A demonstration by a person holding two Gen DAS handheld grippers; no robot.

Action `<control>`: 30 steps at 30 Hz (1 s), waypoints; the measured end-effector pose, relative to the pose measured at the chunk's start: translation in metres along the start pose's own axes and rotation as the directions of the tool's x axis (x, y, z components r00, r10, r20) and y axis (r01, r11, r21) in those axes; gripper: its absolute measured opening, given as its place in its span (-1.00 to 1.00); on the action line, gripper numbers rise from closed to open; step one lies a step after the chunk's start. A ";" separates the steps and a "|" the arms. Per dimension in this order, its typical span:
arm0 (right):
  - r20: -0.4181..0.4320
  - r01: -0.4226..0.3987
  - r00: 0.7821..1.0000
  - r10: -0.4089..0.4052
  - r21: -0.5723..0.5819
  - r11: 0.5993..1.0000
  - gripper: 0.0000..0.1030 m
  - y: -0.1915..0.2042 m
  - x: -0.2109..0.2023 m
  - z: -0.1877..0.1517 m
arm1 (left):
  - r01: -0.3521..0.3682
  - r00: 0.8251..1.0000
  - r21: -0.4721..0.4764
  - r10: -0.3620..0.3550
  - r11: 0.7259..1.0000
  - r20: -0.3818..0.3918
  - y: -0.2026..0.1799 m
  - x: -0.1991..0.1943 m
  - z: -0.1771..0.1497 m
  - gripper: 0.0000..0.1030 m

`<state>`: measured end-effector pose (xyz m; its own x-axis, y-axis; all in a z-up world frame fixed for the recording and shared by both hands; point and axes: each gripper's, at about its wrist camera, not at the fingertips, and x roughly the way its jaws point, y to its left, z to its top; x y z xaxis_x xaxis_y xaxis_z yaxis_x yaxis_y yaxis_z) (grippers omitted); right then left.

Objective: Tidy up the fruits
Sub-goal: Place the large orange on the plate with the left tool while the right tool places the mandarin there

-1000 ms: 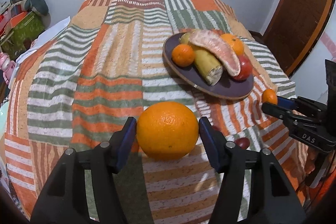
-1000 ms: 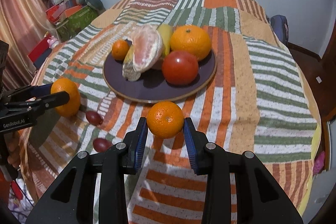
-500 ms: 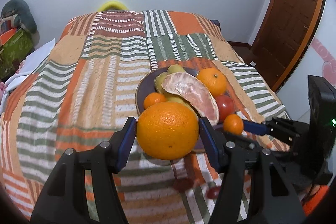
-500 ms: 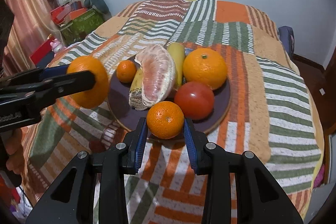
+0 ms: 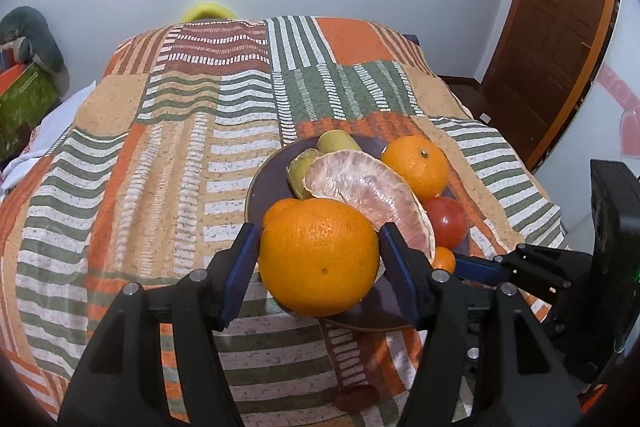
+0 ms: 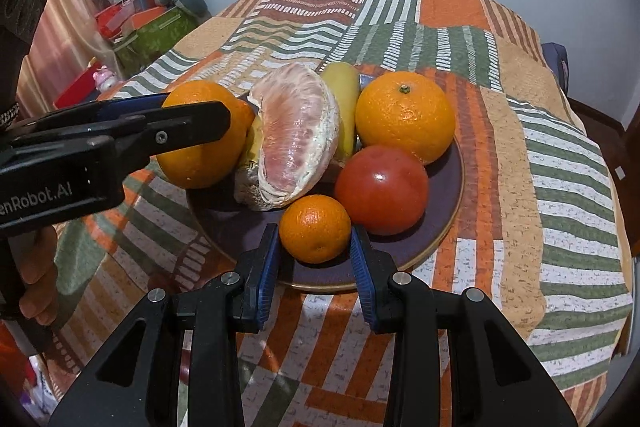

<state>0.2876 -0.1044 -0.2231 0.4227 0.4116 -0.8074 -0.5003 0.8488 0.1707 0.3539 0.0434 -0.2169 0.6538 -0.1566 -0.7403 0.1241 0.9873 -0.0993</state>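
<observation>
My left gripper [image 5: 319, 247] is shut on a large orange [image 5: 320, 267], held over the near left edge of the dark purple plate [image 5: 256, 187]. In the right wrist view that orange [image 6: 196, 163] hangs beside a peeled pomelo segment [image 6: 294, 135]. My right gripper [image 6: 315, 241] is shut on a small mandarin [image 6: 315, 227] just above the plate's front rim [image 6: 440, 239]. On the plate lie a banana [image 6: 346, 95], another orange [image 6: 404, 115] and a red tomato-like fruit [image 6: 380, 187]. A second small mandarin [image 5: 277, 211] peeks out behind the large orange.
The plate rests on a striped patchwork cloth [image 5: 160, 167] over a rounded table. A small dark red fruit [image 5: 356, 397] lies on the cloth near the front edge. Boxes and a cushion [image 6: 160, 19] stand at the left, a wooden door [image 5: 560, 27] at the right.
Both grippers have carried their fruit from over the bare cloth to the plate. The large orange now hangs at the plate's left edge and the small mandarin at its front rim.
</observation>
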 end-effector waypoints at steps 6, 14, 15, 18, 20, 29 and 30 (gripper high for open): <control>-0.011 0.005 1.000 -0.005 0.002 1.000 -0.31 0.000 0.000 0.002 | 0.004 1.000 -0.022 -0.004 1.000 -0.023 0.000 -0.004 0.001 0.20; 0.049 0.034 0.998 -0.033 -0.009 0.999 -0.11 0.005 -0.031 0.006 | -0.012 1.000 -0.033 0.013 0.999 0.014 0.000 -0.043 -0.003 0.21; 0.060 0.038 0.998 -0.037 -0.013 0.999 -0.10 0.007 -0.038 0.007 | -0.013 1.000 -0.033 0.013 0.999 0.021 0.000 -0.049 -0.004 0.21; 0.084 0.045 0.996 -0.042 -0.023 0.999 -0.10 0.012 -0.051 0.009 | -0.019 0.999 -0.028 0.020 0.999 0.044 -0.003 -0.070 -0.007 0.21; 0.100 0.049 0.994 -0.046 -0.029 0.998 -0.10 0.016 -0.062 0.010 | -0.023 0.998 -0.025 0.025 0.999 0.056 -0.005 -0.084 -0.009 0.21; 0.150 0.068 0.987 -0.060 -0.048 0.997 -0.09 0.032 -0.097 0.003 | -0.041 0.996 -0.022 0.042 0.999 0.077 -0.010 -0.130 -0.032 0.28; 0.152 0.070 0.987 -0.061 -0.050 0.996 -0.08 0.034 -0.099 0.002 | -0.043 0.996 -0.022 0.045 0.999 0.074 -0.011 -0.133 -0.036 0.28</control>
<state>0.2305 -0.1157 -0.1364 0.5624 0.4042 -0.7214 -0.5065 0.8579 0.0858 0.2391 0.0544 -0.1413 0.7124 -0.1136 -0.6925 0.0794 0.9935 -0.0814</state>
